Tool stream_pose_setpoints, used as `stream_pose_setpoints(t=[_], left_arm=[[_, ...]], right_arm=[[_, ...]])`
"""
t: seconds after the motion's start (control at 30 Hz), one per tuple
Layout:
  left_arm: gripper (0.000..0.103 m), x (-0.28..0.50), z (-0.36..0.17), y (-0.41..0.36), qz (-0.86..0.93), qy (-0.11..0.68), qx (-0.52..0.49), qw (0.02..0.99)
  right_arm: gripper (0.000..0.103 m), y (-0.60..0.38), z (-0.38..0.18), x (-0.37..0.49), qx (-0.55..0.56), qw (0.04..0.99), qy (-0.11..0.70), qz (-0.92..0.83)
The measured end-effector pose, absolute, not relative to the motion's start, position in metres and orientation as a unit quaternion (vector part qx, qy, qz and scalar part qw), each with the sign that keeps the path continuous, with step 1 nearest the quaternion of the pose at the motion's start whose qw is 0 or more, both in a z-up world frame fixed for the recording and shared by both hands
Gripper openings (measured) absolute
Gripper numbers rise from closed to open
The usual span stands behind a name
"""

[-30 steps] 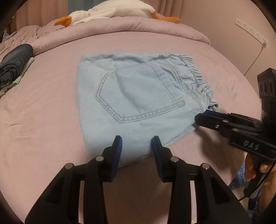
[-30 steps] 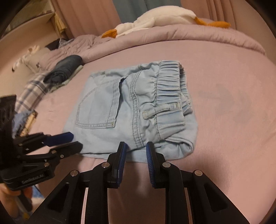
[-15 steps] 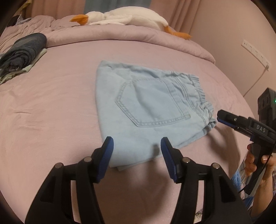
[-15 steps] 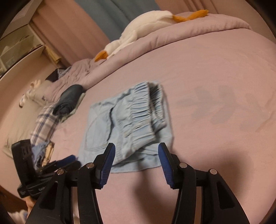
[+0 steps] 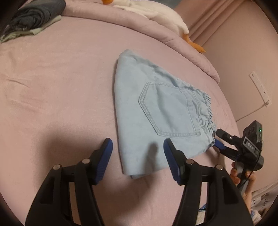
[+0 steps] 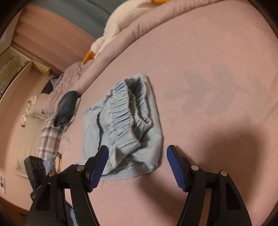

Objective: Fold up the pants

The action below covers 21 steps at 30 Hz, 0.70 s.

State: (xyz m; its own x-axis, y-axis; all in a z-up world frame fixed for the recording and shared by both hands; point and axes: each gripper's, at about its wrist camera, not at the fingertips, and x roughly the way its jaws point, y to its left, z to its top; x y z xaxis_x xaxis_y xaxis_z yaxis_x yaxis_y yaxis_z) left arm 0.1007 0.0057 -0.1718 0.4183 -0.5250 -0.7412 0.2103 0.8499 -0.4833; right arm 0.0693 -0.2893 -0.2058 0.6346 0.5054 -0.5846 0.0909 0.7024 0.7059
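Observation:
Light blue denim pants (image 5: 161, 111) lie folded on the pink bed sheet (image 5: 60, 87), back pocket up, elastic waistband (image 6: 128, 107) toward the right side. My left gripper (image 5: 137, 146) hovers over the fold's near corner; its jaws are opening, with no cloth pinched between the pads. Farther right, my right gripper (image 5: 218, 139) has its tips at the waistband corner, a hand (image 5: 243, 175) on its handle. In the right wrist view my right gripper (image 6: 137, 153) has jaws opening wide above the near edge of the pants (image 6: 125, 121), gripping nothing.
A white plush goose (image 5: 156, 13) lies on the rolled pink quilt (image 5: 139, 29) at the back. Dark folded clothes (image 5: 34, 17) sit at the far left, with a plaid cloth (image 6: 50, 139) nearby. A wall socket strip (image 5: 259, 87) is on the right.
Both grippers' jaws have widened and let go of the pants' near edge. Both wrists have rolled and the hands have shifted sideways. The pants stay folded on the bed.

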Motion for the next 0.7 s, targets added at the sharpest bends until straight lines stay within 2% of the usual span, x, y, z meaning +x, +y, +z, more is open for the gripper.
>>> stream_pose_setpoints(t=[0.5, 0.7], left_arm=[[0.063, 0.119, -0.182, 0.007, -0.234, 0.497, -0.167, 0.818], [0.063, 0.132, -0.185, 0.006, -0.262, 0.497, -0.182, 0.807]], right_arm=[[0.071, -0.289, -0.204, 0.096, 0.338, 0.829, 0.429, 0.116], [0.076, -0.287, -0.207, 0.109, 0.337, 0.82, 0.442, 0.138]])
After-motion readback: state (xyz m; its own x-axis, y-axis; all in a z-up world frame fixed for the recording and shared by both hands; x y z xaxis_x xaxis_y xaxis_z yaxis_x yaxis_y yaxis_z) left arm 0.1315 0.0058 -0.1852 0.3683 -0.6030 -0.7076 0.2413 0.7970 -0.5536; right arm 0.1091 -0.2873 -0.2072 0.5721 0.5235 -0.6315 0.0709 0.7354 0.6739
